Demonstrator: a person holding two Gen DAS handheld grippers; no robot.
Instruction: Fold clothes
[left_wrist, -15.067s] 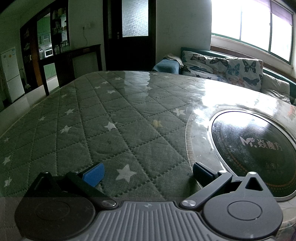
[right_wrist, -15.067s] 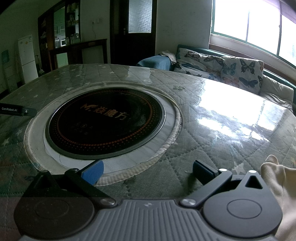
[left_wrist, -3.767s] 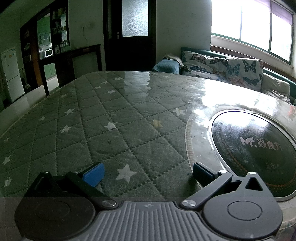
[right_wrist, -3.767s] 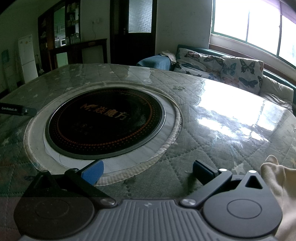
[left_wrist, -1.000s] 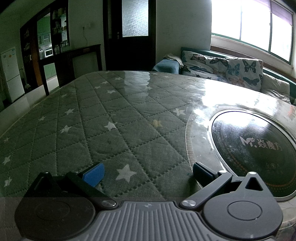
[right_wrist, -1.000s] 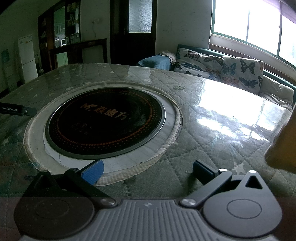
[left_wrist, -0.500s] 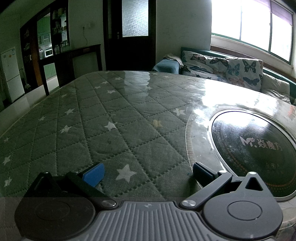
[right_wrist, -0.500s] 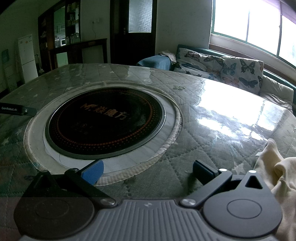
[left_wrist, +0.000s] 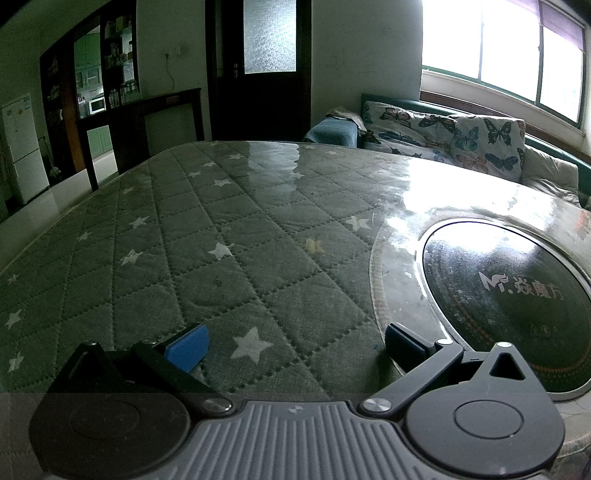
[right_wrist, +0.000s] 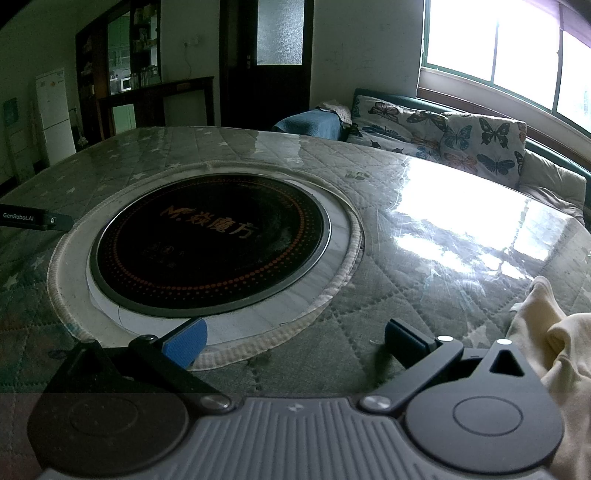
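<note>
— What's there to fold?

— One cream-coloured garment, seen only from my right wrist camera. It lies at about four o'clock in that view, running off the right and lower edges.

— Flat or bunched?

— Bunched. It is crumpled into soft humps and folds, with one peak poking up toward the bright glare on the bench.

— What kind of garment?

— I cannot tell; too little of it shows. It rests on the quilted bench cover.

One quilted table; one round black cooktop set in it; one cream garment beside the cooktop; two grippers: left gripper, right gripper.
</note>
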